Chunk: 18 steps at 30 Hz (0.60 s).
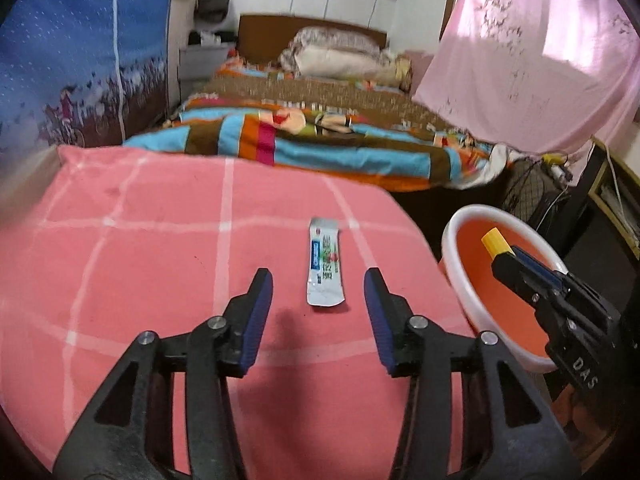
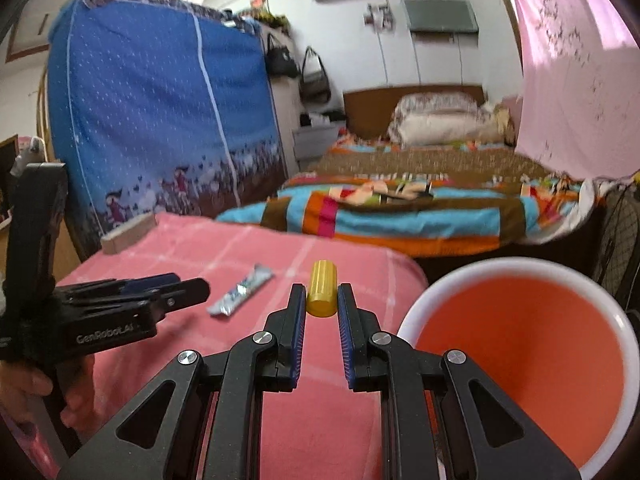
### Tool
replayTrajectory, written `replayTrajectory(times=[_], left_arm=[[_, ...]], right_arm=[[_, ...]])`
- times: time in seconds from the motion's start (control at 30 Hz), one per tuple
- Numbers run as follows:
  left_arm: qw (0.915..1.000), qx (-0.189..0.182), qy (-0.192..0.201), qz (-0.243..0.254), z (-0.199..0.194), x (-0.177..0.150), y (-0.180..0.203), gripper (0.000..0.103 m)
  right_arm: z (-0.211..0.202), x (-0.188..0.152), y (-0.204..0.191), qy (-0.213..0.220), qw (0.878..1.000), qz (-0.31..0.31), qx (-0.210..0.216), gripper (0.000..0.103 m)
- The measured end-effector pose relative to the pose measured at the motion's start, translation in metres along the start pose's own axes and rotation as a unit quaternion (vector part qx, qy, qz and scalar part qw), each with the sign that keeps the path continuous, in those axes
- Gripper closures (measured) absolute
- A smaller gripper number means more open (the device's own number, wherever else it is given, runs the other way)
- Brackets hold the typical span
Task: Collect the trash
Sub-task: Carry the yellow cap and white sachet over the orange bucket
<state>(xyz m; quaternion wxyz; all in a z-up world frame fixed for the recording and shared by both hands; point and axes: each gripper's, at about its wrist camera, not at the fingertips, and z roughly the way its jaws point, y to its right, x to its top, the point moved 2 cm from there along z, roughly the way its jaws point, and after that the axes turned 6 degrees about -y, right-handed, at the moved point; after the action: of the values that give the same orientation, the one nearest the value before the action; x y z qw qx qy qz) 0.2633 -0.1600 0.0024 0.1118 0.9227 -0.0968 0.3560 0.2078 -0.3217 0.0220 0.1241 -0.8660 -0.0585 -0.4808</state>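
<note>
**Wrapper in reach, cap over the basin**

While the right side carries its load, we take the scene from the left. Our left hand-held gripper (image 1: 318, 286) hangs low over the pink checked blanket (image 1: 140, 248), its jaws spread, with nothing between the pads. Just ahead of the fingertips, roughly on the line between them, the empty sachet wrapper (image 1: 325, 266) lies flat on the blanket, long axis pointing away from us, the near end torn and slightly curled.

We judge the wrapper to be very light, thin and crinkly, glossy enough to slip. Flat against soft cloth it gives little edge to bite, so the curled near end looks the best place to take hold (the blanket will yield a little under the fingertips, which helps). Pinching across the narrow width should work too; it will simply fold.

Further right, our right hand-held gripper (image 2: 322, 298) is pinching a small yellow ribbed cap (image 2: 322, 294) by its lower half. The cap is rigid and light; the ribs help the grip. At far right stands the white-rimmed basin (image 2: 616, 320) with its orange inside, beside the blanket's edge; in the left wrist view the cap hangs above its bowl.
</note>
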Motion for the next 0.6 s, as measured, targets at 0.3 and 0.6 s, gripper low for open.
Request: replayTrajectory(times=[0.3, 0.6], left_arm=[[0.9983, 0.025, -0.045, 0.028, 0.026, 0.005, 0.009, 0.056], [0.9956, 0.038, -0.049, 0.07, 0.02, -0.001, 0.022, 0.077]], right_arm=[[0.009, -0.008, 0.008, -0.034, 0.999, 0.01, 0.006, 0.089], [0.003, -0.007, 0.012, -0.033, 0.999, 0.017, 0.006, 0.089]])
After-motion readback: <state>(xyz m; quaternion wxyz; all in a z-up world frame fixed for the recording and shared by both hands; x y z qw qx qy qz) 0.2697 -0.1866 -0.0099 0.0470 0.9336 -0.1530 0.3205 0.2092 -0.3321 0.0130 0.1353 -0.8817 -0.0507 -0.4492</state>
